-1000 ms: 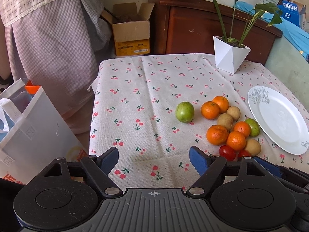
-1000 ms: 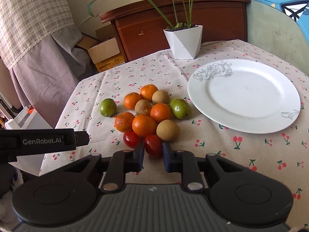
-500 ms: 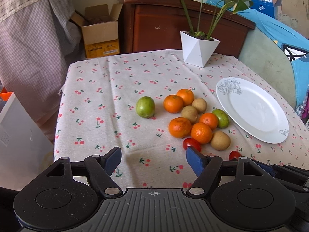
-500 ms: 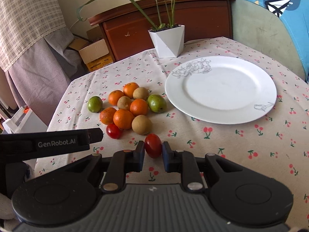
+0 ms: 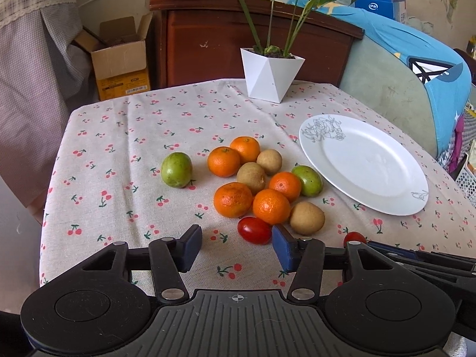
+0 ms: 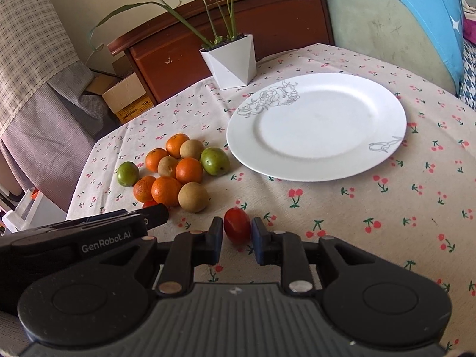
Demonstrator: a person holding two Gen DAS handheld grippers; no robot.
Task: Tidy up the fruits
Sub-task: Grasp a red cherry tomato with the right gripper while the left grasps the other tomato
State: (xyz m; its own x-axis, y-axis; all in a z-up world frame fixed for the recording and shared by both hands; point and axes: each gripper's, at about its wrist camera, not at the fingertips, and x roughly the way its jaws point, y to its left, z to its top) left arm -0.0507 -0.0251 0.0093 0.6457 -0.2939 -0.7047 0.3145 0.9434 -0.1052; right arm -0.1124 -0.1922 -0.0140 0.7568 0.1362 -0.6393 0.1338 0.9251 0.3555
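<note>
White plate (image 6: 315, 125) is sitting bare at upper right of the right wrist view, nothing lying in it. White faceted planter (image 5: 272, 74) is holding a green plant at top centre of the left view. An open cardboard box (image 5: 120, 59) is standing on the floor at upper left; contents too dark to tell.

Right tool (image 6: 237, 232) is gripping a cherry tomato (image 6: 237, 229) between its blue pads, lower centre of the frame, short of the plate's near rim. Left tool (image 5: 236, 248) is hanging released, jaws wide apart, with a second cherry tomato (image 5: 255, 230) lying on the cloth just inside its right pad.

Fruit pile (image 5: 261, 178) is sitting mid-frame in the left view, just left of the plate: oranges, brown round fruits, one green fruit touching the pile. A lone green fruit (image 5: 176, 169) is lying apart, left of it.

Tabletop (image 5: 134, 136) is wearing a cherry-print cloth. Behind it: a dark wood cabinet (image 5: 205, 38), and a blue-covered cushion (image 5: 416, 59) at right.

Versus 0.5 s ago: the held tomato is sitting closer to the plate and further from the pile; the plate is filling more of the right view. The left tool is staying released and is now closer to the pile.
</note>
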